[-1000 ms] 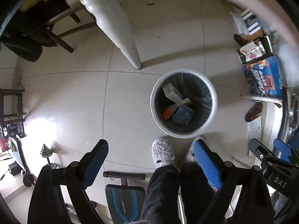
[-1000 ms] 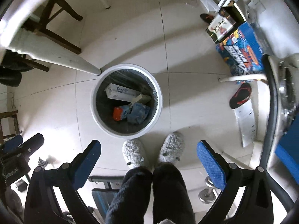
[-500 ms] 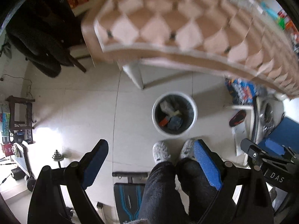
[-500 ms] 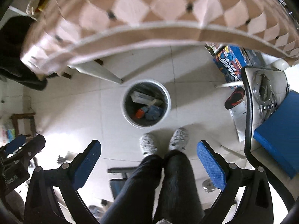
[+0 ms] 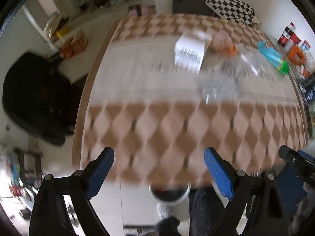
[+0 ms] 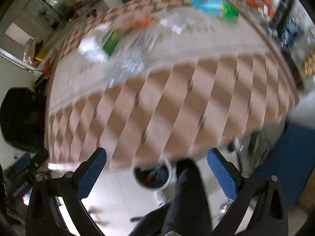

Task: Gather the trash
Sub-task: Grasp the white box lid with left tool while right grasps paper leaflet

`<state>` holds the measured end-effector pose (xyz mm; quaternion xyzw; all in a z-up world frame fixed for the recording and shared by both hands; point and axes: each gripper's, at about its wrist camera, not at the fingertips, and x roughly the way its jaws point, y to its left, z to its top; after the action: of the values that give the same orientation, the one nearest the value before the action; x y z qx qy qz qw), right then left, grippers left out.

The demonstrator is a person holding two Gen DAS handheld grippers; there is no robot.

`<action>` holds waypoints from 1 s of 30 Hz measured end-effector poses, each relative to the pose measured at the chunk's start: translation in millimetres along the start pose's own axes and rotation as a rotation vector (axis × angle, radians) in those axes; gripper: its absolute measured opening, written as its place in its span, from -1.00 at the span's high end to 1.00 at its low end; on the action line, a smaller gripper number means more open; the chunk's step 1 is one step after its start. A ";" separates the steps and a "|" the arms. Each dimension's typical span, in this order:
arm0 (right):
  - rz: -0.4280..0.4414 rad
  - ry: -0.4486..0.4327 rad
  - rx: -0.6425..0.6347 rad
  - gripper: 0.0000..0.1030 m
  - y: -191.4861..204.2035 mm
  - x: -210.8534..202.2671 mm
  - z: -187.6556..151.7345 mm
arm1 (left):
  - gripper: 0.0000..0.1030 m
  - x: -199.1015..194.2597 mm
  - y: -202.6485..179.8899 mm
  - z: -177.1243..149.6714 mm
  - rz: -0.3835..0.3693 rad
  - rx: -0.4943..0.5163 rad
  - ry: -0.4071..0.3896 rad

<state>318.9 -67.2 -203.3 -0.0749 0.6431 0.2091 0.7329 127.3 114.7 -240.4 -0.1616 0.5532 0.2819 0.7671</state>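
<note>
Both views are blurred by motion. My left gripper is open and empty above the near edge of a table with a brown diamond-patterned cloth. Trash lies at the far side: a white box, a crumpled clear plastic bag, an orange piece and a blue-green wrapper. My right gripper is open and empty over the same table; the clear plastic, a white-green box and the blue-green wrapper show there. The white bin stands on the floor below the table edge and also shows in the right wrist view.
A chair with a black coat stands left of the table. A blue seat is at the right. The person's dark-trousered legs stand beside the bin. Boxes and bottles crowd the far right shelf.
Both grippers have swung up from looking down into the bin to facing across the tabletop. The bin has dropped to the bottom of both views. Both stay open and empty.
</note>
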 end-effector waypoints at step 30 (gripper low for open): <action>-0.192 0.332 -0.281 -0.96 -1.3 218.9 335.9 | -0.74 189.0 -95.2 219.7 -0.070 0.274 0.347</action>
<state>644.1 104.9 -362.5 -0.2704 0.7094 0.2108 0.6158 395.2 210.5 -350.3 -0.1210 0.7040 0.1453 0.6846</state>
